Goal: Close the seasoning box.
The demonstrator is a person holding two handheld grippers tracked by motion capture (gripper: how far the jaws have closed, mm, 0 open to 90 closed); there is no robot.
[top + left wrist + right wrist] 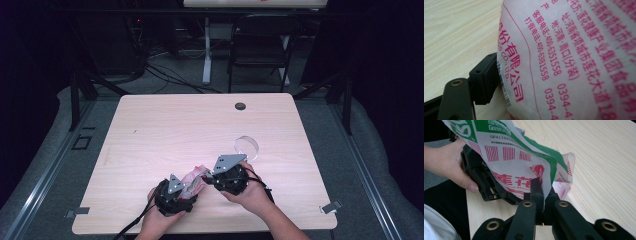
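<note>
Pinching the packet (524, 157) edge in the fully closed right gripper (541, 192); left gripper (176, 196) clamping the far side; pulling steadily apart, avoiding jerks.

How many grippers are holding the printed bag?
2. The left gripper holds the printed bag at its near-left side; the right gripper pinches its edge, nearer the clear round dish.

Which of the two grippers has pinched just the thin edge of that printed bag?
The right gripper: its jaws are shut on the bag at its green-bordered edge. The left gripper is against the bag's full, pink-lettered body instead.
</note>
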